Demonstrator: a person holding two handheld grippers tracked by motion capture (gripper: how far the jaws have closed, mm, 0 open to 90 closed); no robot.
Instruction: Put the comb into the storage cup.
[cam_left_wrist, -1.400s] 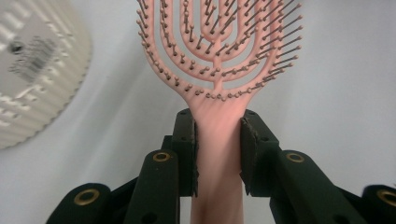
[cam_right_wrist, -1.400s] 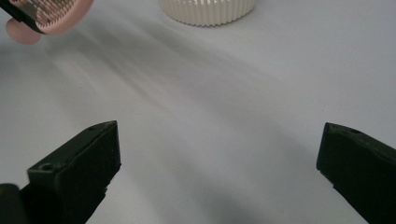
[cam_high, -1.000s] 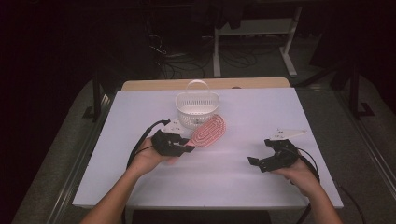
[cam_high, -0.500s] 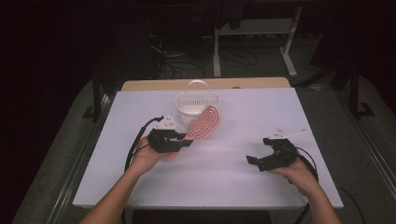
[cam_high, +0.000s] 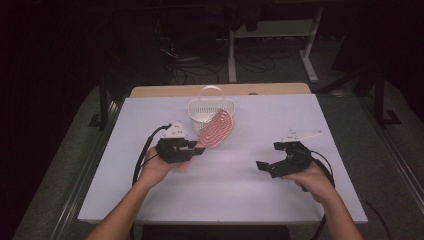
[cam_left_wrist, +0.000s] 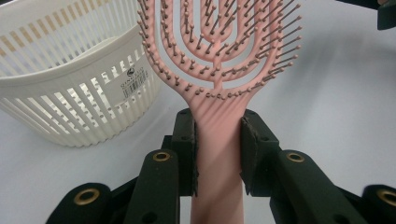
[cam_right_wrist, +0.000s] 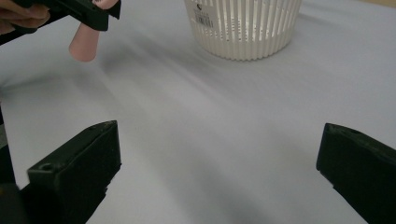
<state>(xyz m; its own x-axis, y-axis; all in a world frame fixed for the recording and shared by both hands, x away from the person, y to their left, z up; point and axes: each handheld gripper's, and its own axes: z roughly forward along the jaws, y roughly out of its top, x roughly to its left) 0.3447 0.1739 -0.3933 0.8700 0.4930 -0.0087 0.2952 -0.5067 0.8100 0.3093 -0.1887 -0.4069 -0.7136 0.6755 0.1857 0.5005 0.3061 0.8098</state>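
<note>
A pink hairbrush (cam_high: 218, 129) with a looped, bristled head is held by its handle in my left gripper (cam_high: 199, 147), which is shut on it. In the left gripper view the two pads clamp the handle (cam_left_wrist: 218, 135) just below the head, and the bristles (cam_left_wrist: 219, 56) face the camera. The brush is off the table, its head tilted up beside the white slatted basket (cam_high: 196, 114). My right gripper (cam_high: 267, 156) hovers open above the table at the right, nothing between its jaws (cam_right_wrist: 219, 154).
The basket (cam_right_wrist: 243, 28) stands at the back middle of the white table (cam_high: 250, 195), its handle upright. In the right gripper view the brush's handle end (cam_right_wrist: 84, 44) hangs under the left gripper (cam_right_wrist: 79, 11). Dark floor, cables and stand legs lie beyond the table.
The left gripper has lifted the brush and swung its head up and left, toward the basket. The right gripper has barely moved.
</note>
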